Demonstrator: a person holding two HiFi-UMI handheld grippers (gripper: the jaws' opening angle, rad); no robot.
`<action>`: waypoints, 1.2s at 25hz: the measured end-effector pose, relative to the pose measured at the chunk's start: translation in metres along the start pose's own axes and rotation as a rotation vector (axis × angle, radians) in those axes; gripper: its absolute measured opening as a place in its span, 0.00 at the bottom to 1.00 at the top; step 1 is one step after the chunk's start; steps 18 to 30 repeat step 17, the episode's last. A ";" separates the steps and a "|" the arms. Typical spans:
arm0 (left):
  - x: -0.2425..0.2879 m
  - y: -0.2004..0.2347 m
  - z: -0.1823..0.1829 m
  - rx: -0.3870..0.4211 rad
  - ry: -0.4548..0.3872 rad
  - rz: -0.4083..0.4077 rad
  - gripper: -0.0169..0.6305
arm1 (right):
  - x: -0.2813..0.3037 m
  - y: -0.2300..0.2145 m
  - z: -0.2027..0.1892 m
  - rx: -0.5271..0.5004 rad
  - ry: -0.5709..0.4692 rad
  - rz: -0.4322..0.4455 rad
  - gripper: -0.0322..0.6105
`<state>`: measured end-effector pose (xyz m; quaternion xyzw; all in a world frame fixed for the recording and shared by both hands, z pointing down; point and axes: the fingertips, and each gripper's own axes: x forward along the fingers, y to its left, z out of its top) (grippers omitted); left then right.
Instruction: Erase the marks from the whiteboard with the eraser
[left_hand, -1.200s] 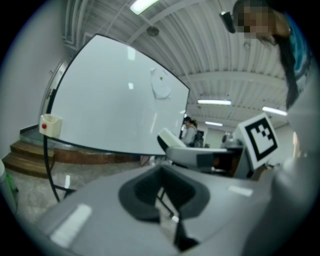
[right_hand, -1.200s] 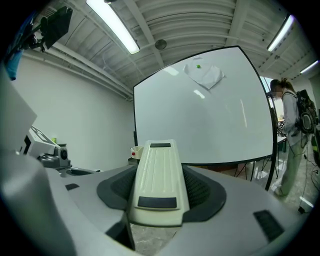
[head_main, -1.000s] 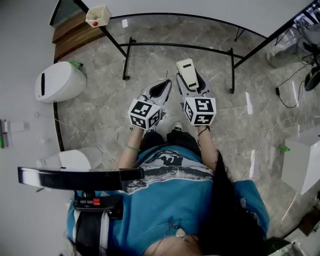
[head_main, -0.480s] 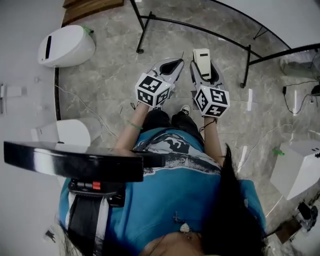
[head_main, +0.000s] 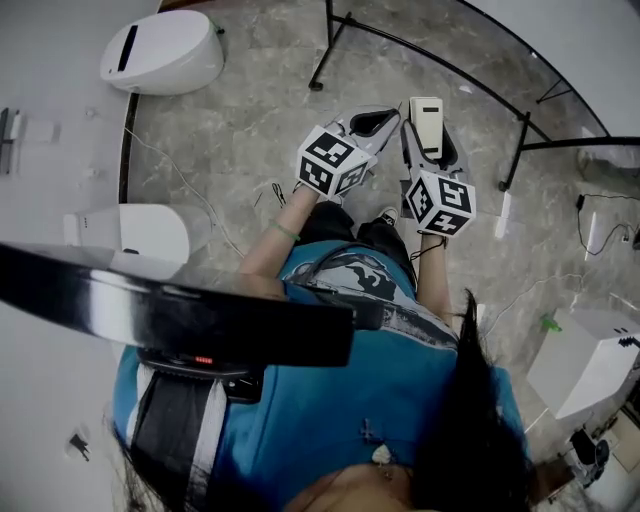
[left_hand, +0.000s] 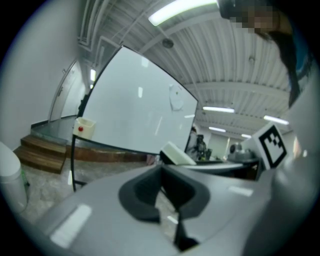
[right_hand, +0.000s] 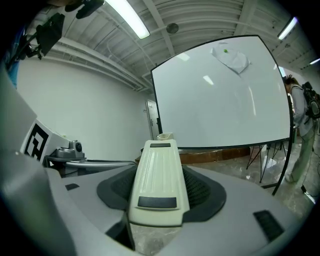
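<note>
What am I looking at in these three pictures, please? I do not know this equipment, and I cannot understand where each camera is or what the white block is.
There is no robot here. A person holds a tool in each hand, each with two jaws and a cube of square markers. The head view looks steeply down from the person's head to the stone floor. In it the left gripper is at the left and the right gripper is beside it. The other two pictures come from cameras riding on the grippers. They look along the jaws towards a whiteboard on a stand. The right gripper's jaws are closed on the white block, an eraser. The left gripper's jaws are together, with nothing between them.
</note>
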<state>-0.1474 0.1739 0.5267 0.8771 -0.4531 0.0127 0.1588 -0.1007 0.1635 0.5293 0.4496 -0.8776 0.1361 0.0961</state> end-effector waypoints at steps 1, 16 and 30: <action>-0.007 0.004 0.000 -0.003 -0.003 -0.004 0.03 | 0.001 0.009 -0.001 -0.006 0.004 -0.001 0.46; -0.028 0.008 0.006 0.014 -0.012 -0.039 0.03 | -0.007 0.028 -0.003 -0.013 0.006 -0.043 0.46; -0.030 0.009 0.006 0.014 -0.015 -0.038 0.03 | -0.007 0.030 -0.003 -0.015 0.004 -0.043 0.46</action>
